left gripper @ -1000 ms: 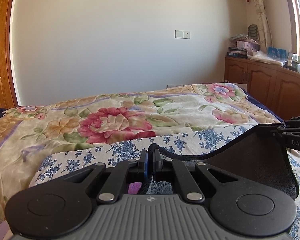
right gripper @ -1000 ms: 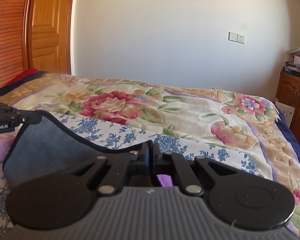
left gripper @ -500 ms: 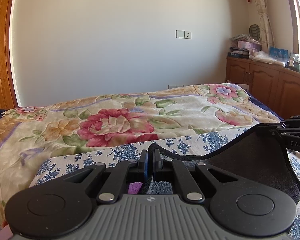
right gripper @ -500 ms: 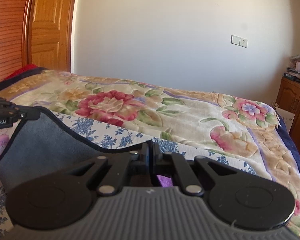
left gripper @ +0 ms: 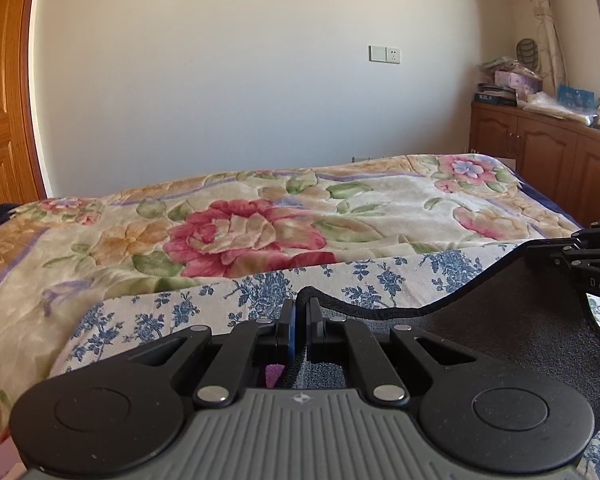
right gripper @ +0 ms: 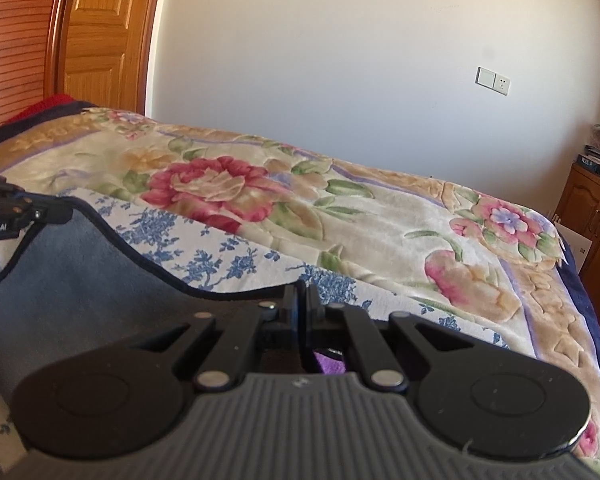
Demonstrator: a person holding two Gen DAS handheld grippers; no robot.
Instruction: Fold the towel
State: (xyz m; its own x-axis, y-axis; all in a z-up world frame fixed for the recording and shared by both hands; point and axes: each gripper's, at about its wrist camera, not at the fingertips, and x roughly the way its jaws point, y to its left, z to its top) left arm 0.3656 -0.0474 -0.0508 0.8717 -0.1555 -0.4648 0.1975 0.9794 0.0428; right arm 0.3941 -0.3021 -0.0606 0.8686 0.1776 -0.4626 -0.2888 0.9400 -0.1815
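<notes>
A: Nearest first, left wrist view: left gripper clenched on the top edge of the towel, dark hem pinched between both pads and poking up just past the tips.

B: Same on the right wrist view: right gripper clamped on the towel hem, cloth sagging away to its left toward the other tool.

A: Towel itself: dark grey, held up off the bed by two points on one edge, drooping in a curve between them, lower part hanging out of view below the cameras.

B: Just beyond, blue-flowered sheet spread flat under the hanging cloth. Further still, floral blanket over the rest of the bed. Then the pale wall with a socket plate, wooden door to the left.

A: And wooden cabinets far right with clutter on top.

B: Risks from here?

A: Thin bite on the hem at both tools, so a quick swing forward likely to tug one corner free. Uneven height between the two grips likely to lay the fold skewed.

B: Also slack in the middle: lowering without pulling the edge taut probably leaves a bunched crease. Hidden lower half possibly dragging on the sheet and rolling under itself.

A: Agreed. Cannot tell how much cloth hangs below.
</notes>
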